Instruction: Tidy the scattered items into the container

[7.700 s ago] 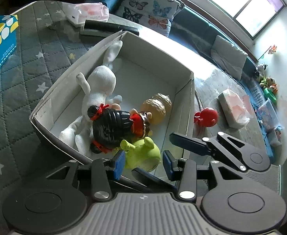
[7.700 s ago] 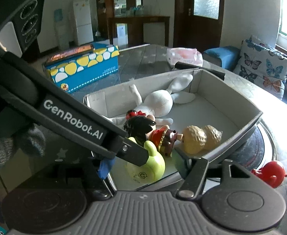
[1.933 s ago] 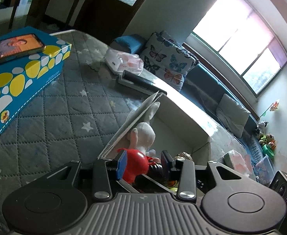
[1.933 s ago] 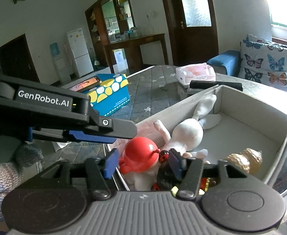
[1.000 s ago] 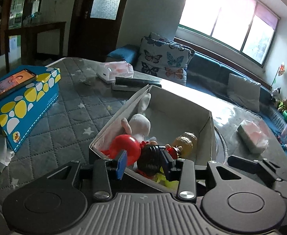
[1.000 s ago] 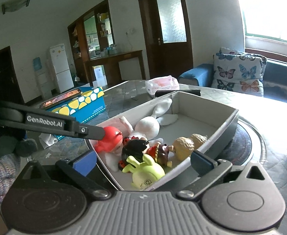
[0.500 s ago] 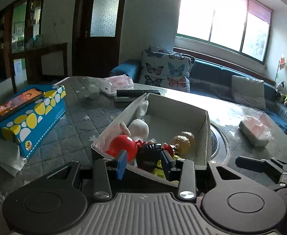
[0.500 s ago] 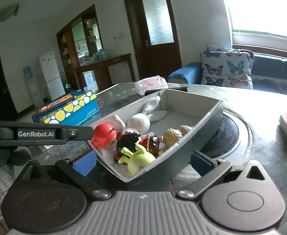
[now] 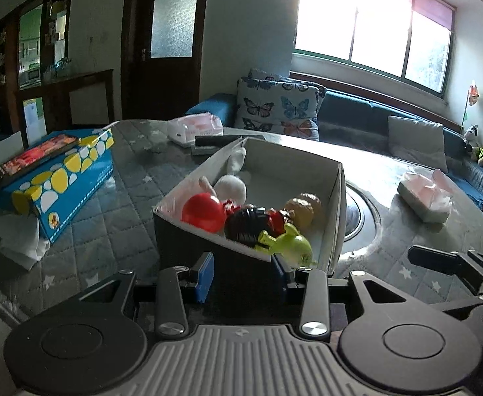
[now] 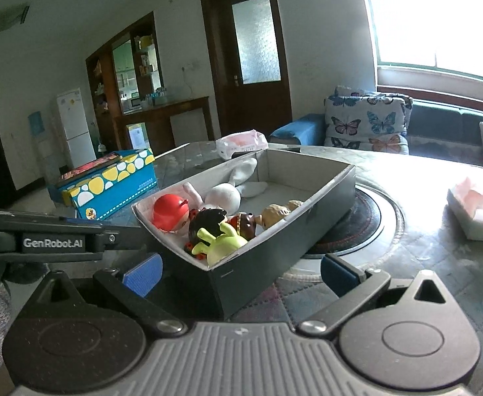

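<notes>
Left wrist view: the left gripper [image 9: 243, 272] hangs half spread and empty just short of the box [image 9: 188, 231] on the quilted table [image 9: 116, 198]. Inside lie a red toy [image 9: 203, 213], a dark-haired doll [image 9: 246, 224], a green toy [image 9: 290, 247] and a white plush rabbit [image 9: 229, 186].

Right wrist view: the right gripper [image 10: 239, 274] stands wide apart, holding nothing, near the box's [image 10: 274, 247] corner. The toys look light; the cardboard walls would likely flex, so its long sides suit lifting.

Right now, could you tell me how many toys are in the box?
5: red round toy at the near left, white plush rabbit behind, black-haired doll in the middle, green toy nearest, tan figure right. Smaller ones may be hidden.
</notes>
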Demonstrator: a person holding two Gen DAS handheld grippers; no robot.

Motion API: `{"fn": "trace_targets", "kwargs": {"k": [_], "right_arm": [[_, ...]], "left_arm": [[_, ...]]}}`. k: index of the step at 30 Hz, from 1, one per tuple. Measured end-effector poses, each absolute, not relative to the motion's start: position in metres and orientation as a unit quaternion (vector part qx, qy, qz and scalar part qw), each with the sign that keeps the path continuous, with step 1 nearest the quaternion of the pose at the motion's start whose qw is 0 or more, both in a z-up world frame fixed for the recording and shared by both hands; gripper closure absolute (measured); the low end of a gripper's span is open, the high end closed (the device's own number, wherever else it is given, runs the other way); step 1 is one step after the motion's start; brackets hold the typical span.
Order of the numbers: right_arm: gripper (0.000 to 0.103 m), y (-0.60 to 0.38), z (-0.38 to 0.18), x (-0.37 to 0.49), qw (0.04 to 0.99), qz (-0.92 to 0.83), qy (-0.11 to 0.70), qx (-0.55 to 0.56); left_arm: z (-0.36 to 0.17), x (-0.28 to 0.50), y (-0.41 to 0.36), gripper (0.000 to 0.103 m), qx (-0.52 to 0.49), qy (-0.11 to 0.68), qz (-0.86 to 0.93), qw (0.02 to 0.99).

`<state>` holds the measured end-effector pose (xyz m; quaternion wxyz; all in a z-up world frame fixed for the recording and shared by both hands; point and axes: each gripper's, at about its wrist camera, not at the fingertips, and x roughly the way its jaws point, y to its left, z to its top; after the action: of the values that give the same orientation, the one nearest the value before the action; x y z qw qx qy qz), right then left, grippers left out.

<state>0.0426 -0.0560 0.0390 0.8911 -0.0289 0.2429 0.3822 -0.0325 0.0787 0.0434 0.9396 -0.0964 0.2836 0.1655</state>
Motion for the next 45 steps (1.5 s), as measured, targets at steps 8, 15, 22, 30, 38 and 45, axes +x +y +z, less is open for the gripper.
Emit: {"fn": "trace_targets", "kwargs": {"k": [8, 15, 22, 30, 38, 45], "right_arm": [[0.000, -0.052, 0.036, 0.021, 0.898, 0.379, 0.217, -0.052], [0.000, -0.049, 0.031, 0.017, 0.897, 0.374, 0.226, -0.057], [0.000, -0.047, 0.023, 0.016, 0.897, 0.366, 0.239, -0.063], [0.000, -0.048, 0.022, 0.015, 0.896, 0.366, 0.243, -0.061], [0.000, -0.048, 0.019, 0.014, 0.893, 0.369, 0.250, -0.061], [0.000, -0.046, 0.018, 0.014, 0.890, 0.374, 0.254, -0.062]], "left_arm": [[0.035, -0.041, 0.075, 0.063, -0.095, 0.289, 0.171, 0.937], [0.028, -0.046, 0.077, 0.063, -0.106, 0.298, 0.176, 0.932], [0.024, -0.047, 0.076, 0.063, -0.111, 0.304, 0.174, 0.930], [0.018, -0.046, 0.076, 0.063, -0.113, 0.314, 0.174, 0.927], [0.015, -0.049, 0.079, 0.062, -0.117, 0.315, 0.175, 0.925], [0.011, -0.048, 0.079, 0.063, -0.116, 0.323, 0.182, 0.922]]}}
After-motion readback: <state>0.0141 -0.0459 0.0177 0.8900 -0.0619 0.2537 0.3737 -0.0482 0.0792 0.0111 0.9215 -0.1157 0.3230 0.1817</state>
